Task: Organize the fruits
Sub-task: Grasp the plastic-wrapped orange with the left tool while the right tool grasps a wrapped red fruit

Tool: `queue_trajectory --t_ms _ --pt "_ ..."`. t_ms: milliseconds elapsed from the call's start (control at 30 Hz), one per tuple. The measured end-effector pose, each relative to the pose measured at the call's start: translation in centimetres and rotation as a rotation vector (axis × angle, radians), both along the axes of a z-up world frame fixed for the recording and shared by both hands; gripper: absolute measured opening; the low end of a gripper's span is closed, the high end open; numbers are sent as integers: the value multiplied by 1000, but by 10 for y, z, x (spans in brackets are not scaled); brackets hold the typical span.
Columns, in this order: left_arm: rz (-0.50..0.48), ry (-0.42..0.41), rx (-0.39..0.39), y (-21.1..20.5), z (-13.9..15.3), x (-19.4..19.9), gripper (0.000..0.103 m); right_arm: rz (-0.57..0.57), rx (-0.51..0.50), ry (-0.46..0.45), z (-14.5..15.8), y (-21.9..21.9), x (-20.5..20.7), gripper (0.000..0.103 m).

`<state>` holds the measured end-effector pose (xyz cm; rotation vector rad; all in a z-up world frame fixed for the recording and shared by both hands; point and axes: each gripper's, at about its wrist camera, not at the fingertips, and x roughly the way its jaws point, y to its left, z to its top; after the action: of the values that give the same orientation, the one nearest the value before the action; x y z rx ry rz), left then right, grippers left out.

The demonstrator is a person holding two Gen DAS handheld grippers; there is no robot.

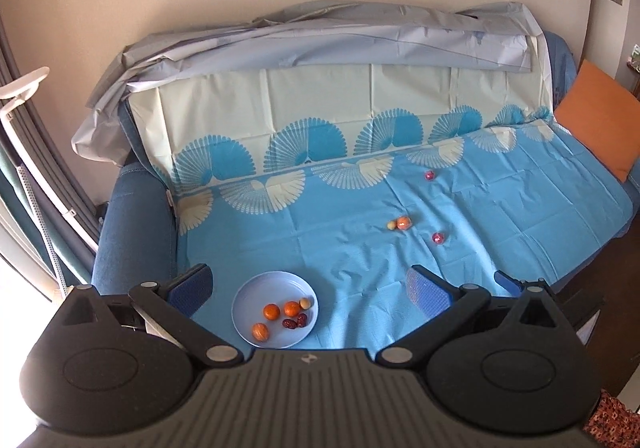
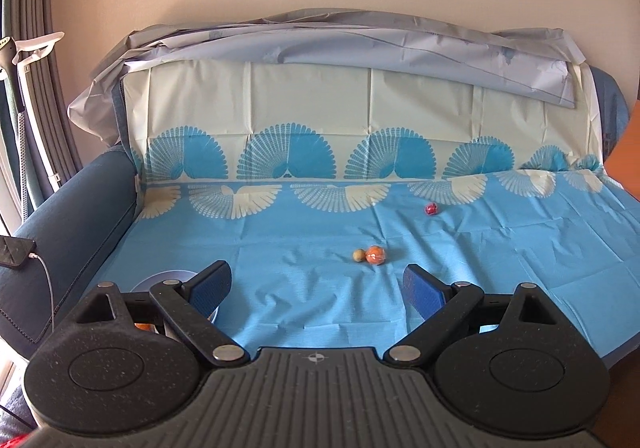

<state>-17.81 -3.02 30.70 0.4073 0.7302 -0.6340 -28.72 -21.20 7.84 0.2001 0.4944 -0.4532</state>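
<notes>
Round pale plate (image 1: 240, 312) holding glossy fruits (image 1: 271, 312), creased cloth (image 1: 340, 244), both grippers' jaws wide, empty.

Both the left gripper (image 1: 308, 288) and right gripper (image 2: 318, 288) are matte black plastic: ribbed central housing stamped with a small crosshair mark, two round speckled discs, hinged link arms with silver pivot pins, and blue textured pads (image 2: 422, 294) lining the jaws.

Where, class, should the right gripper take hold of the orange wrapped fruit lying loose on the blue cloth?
Probably across the orange wrapped fruit's round middle, from above, fingers front and back: a small tan fruit touches its left side. The right gripper is open.
</notes>
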Motion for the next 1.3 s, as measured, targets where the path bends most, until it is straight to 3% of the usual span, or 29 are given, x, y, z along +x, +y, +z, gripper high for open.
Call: queue_trajectory --t_ms 133,233,367,600,800,933,1100,1200,1300 --pt "-11 -63 27 -16 -1 -2 103 -14 -10 11 -4 -9 1 94" --pt "-42 -53 13 -31 -6 3 103 -30 0 22 -9 -20 1 95" --pt "-34 -60 83 -59 -34 24 103 -58 9 41 -17 -42 3 96" --pt "-55 63 197 -119 -139 88 103 -148 10 53 -44 -114 6 98" --pt "-117 157 116 -199 -245 152 103 -165 87 99 -98 -186 42 99" --pt "-195 138 144 -270 -308 198 103 -207 105 147 -145 -216 80 99" --pt "-383 163 213 -365 -383 229 102 -221 98 177 -205 -240 130 99" --pt "-499 155 293 -412 -424 233 101 -218 121 202 -236 -253 153 98" --pt "-562 154 383 -443 -461 237 92 -214 145 219 -258 -264 170 96"
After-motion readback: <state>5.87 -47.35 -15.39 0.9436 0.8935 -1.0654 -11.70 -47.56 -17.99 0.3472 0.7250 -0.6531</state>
